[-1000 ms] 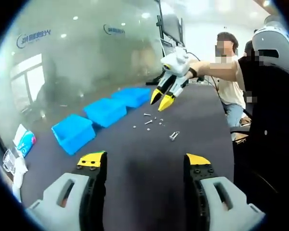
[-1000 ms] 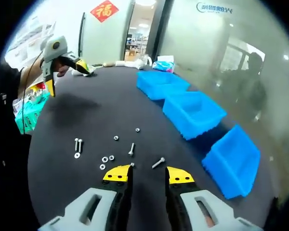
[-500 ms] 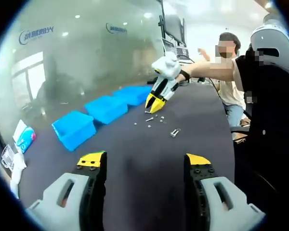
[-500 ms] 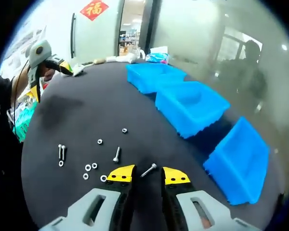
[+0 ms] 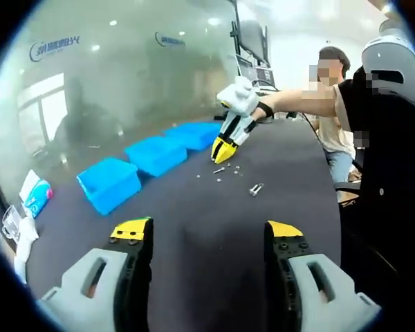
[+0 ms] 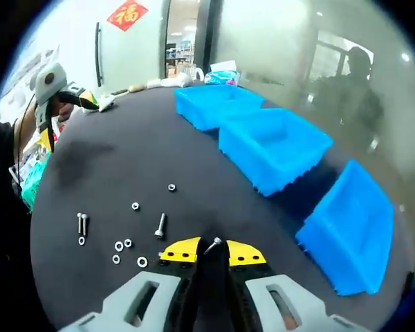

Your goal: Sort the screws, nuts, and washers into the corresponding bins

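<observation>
A small screw [image 6: 211, 244] is sitting between the yellow tips of the right gripper [image 6: 212, 252], whose jaws are drawn almost together around it; whether it is lifted off the dark table [image 6: 124, 173] I cannot tell. In the left gripper view that same gripper [image 5: 223, 150] is pointing its tips down at the scatter of hardware.

Just beside the screw, another screw [image 6: 160, 225] is lying on the table, with washers [image 6: 128, 252] and two nuts [image 6: 153, 196] spread near it, and a pair of screws [image 6: 81, 224] lying side by side further out.

On the other side of the screw, three blue bins are standing in a row along the table's edge: the near bin [image 6: 351, 225], the middle bin [image 6: 274, 146] and the far bin [image 6: 214, 104]. Their insides, as far as they are showing, are looking bare blue.

The left gripper [image 5: 206, 232] is hovering over the table well apart from the screw, its jaws standing wide and gripping nothing. Beyond the bins, packets [image 6: 223, 72] are lying at the table's far end
</observation>
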A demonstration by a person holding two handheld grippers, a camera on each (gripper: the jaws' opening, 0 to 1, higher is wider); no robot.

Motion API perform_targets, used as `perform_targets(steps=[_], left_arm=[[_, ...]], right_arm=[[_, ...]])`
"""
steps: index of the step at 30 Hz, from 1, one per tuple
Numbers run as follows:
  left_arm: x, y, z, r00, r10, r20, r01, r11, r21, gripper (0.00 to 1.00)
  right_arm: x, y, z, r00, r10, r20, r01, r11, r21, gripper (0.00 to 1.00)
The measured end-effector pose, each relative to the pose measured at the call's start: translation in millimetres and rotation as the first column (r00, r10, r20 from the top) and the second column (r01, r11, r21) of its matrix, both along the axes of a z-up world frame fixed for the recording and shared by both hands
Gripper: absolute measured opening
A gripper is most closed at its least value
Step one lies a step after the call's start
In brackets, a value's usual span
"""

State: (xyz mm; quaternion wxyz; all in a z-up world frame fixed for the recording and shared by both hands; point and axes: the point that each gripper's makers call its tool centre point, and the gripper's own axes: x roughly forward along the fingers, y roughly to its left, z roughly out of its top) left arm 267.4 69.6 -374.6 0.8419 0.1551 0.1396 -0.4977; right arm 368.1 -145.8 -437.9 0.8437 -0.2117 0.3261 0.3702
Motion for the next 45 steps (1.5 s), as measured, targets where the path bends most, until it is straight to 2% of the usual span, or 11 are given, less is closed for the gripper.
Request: perform_targets(steps=[4,24,31,37,45], left_arm=[[-1.0,1.0,-1.7,1.0,0.001,-0.002,-0.001,1.0,0.003,0.63],[-1.5,2.4,-2.7,1.0,0.014,-0.004,-0.014,1.0,-0.003,0.63],[-3.6,0.7,-1.0,1.0,0.011,0.0,-0.011,1.0,-0.003,0.63],[-3.8,-1.1,0.8,1.0,0.01,0.003,-0.01,1.0,-0.005,0.63],[-4.6,-4.7,-0.4,1.0,-0.004,-0.001,0.004,1.0,-0.003,0.63]], right_arm=[[1.7,2.7,-1.3,1.0,0.005,0.008,-0.005,1.0,-0.008,0.03],[-4.4,2.5,3.0,1.0,0.017,0.011,-0.016,1.0,-0.017,0.01],[-7.0,-0.1,10.2,1.0,0.016,0.022,-0.015,1.0,-0.014,0.01],[-6.1,-4.3,24.8,0.999,0.012,0.043,-0.011,1.0,-0.005,0.01],[17.5,-34.1,66.3,0.993,-0.058,0.106,0.055,0.998,0.033,0.01]])
